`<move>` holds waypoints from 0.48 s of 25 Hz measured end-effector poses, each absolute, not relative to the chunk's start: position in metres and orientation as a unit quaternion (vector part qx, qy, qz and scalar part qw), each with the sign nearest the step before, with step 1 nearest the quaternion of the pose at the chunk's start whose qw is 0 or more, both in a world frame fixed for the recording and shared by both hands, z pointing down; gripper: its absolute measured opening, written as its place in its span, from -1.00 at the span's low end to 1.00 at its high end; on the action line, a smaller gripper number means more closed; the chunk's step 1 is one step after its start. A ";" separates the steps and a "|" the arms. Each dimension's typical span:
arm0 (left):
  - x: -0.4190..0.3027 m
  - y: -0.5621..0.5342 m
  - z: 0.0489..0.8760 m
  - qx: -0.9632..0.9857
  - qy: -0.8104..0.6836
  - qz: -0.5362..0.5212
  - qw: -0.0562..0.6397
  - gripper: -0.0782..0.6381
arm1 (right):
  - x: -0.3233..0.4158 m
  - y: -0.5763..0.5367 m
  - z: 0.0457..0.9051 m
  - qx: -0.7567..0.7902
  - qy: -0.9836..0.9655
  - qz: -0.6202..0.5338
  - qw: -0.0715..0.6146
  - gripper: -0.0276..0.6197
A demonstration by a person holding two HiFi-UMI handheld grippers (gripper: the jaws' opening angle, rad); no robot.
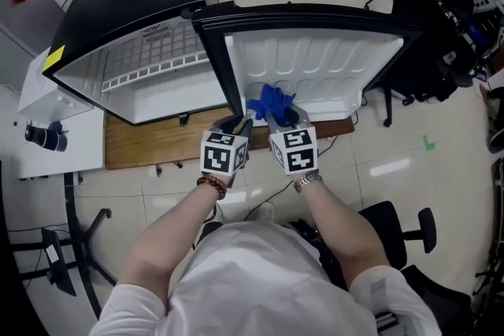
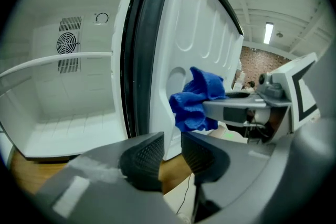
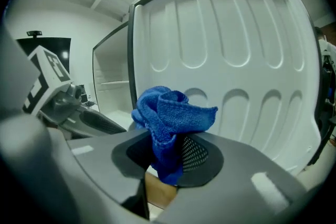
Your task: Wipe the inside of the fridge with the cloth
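**Cloth (image 1: 272,101) gripped at the open fridge (image 1: 157,94) door (image 1: 315,63)**

Head view: the right hand-held gripper (image 1: 285,119) holds the blue cloth before the door's inner face, with the left hand-held gripper (image 1: 236,124) just beside it.
Left gripper view: jaws narrowly apart, empty.
Right gripper view: jaws clamp the bunched cloth.

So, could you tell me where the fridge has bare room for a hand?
The fridge floor below the white shelf is bare, as is the door liner. It is crowded at the dark door edge, where the left gripper, right gripper and cloth sit close.
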State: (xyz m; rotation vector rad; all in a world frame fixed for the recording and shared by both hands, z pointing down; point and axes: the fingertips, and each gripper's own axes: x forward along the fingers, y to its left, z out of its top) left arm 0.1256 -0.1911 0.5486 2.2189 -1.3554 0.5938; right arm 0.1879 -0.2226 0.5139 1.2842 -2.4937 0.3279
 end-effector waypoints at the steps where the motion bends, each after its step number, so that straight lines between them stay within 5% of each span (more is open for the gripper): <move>1: 0.124 -0.188 0.548 0.810 -0.493 0.217 0.233 -0.49 | 0.181 -0.224 0.516 0.444 -0.874 0.116 0.160 -0.59; 12: 0.090 -0.172 0.551 0.798 -0.509 0.216 0.238 -0.49 | 0.162 -0.238 0.541 0.443 -0.867 0.140 0.179 -0.59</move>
